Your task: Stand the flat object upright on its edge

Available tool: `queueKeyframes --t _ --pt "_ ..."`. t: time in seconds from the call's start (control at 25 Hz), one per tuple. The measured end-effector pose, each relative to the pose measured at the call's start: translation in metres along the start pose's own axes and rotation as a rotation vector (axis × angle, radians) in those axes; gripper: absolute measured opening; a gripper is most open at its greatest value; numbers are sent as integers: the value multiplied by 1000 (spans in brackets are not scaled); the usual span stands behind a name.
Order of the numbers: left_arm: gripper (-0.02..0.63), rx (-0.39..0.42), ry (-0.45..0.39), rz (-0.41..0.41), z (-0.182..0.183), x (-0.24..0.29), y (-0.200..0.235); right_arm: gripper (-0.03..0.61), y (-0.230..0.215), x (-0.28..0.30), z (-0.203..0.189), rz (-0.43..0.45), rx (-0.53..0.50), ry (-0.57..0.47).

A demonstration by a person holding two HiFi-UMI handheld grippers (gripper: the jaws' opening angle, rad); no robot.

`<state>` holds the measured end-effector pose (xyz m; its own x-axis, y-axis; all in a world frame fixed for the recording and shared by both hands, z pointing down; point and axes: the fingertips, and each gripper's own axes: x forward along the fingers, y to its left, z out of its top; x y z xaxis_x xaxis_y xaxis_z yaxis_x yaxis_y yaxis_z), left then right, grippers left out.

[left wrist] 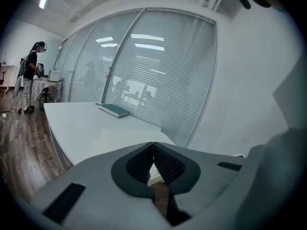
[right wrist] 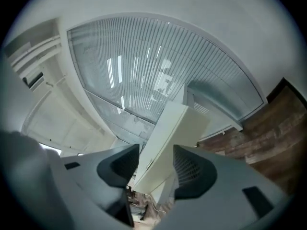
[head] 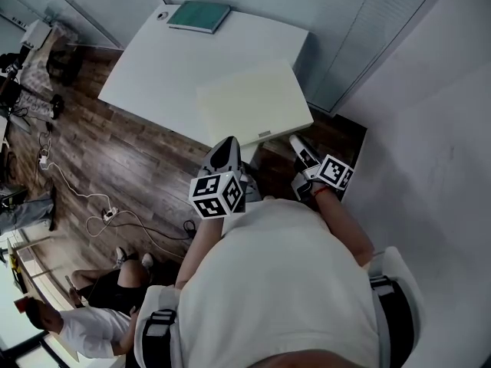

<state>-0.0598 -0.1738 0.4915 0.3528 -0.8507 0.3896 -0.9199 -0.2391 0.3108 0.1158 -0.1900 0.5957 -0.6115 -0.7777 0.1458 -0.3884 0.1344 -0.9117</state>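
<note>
A flat cream board (head: 253, 102) lies on the near corner of the white table (head: 169, 60), its front edge hanging over the table edge. My left gripper (head: 226, 146) is just short of that front edge, and its jaws meet at the tips in the left gripper view (left wrist: 153, 143), with nothing between them. My right gripper (head: 298, 142) is near the board's right front corner. In the right gripper view, which is rolled on its side, the board (right wrist: 168, 138) shows between the parted jaws (right wrist: 156, 150), and neither pad presses on it.
A green book (head: 199, 15) lies at the table's far corner, next to a small round object (head: 161, 15). Glass walls with blinds (left wrist: 163, 75) run behind the table. Cables (head: 107, 213) trail over the wooden floor on the left. One person sits at lower left (head: 84, 320); another stands far left (left wrist: 31, 75).
</note>
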Motion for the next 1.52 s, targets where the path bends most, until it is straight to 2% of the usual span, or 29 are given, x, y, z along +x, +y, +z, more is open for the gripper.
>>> queueKeyframes --t 0.24,0.36,0.76,1.32,1.52 --pt "21 1 7 1 5 4 10 385 -10 16 -2 69 194 -60" --pt "21 -2 9 10 4 8 20 422 -23 25 0 98 295 -110" --pt "21 -14 15 42 13 16 51 436 -50 55 6 23 355 -184" --pt "21 -18 17 59 23 29 76 436 -54 94 23 27 381 -249" --pt "21 -26 15 77 25 27 83 436 -50 100 27 70 386 -248"
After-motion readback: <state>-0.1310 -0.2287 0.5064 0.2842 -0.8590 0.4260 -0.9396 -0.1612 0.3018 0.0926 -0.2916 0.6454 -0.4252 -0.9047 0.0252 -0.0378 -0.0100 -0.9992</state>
